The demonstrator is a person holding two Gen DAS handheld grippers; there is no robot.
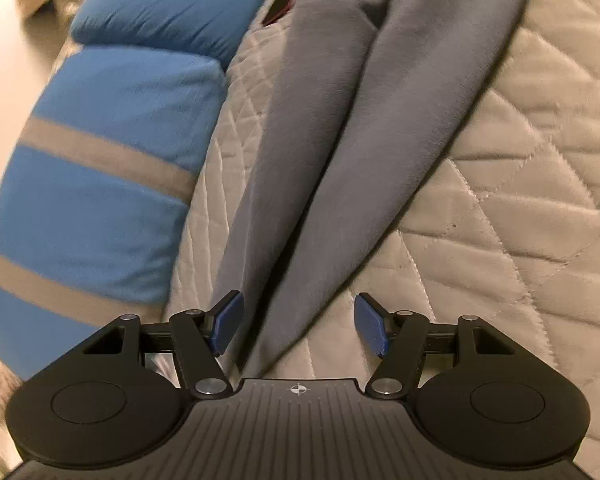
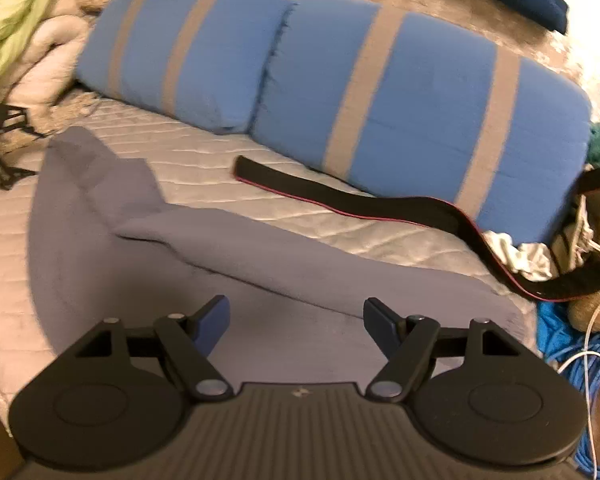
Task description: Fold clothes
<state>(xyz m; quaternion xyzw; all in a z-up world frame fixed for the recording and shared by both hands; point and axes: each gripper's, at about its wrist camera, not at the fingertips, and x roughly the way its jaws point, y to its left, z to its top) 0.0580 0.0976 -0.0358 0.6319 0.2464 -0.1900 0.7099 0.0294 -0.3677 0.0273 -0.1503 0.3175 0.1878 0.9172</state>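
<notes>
A grey garment is spread on a quilted bed cover. The left gripper is held spread apart over the garment's narrow end, nothing grasped. The right gripper is likewise held wide above the garment's broad part.

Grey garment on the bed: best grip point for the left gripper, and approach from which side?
Probably the narrow near end of the grey garment, which tapers to a tip between the open fingers of the left gripper. Come straight forward and down along its length: there the cloth is narrow enough to fit between the fingers, and the quilted bedcover lies bare on both sides.
</notes>
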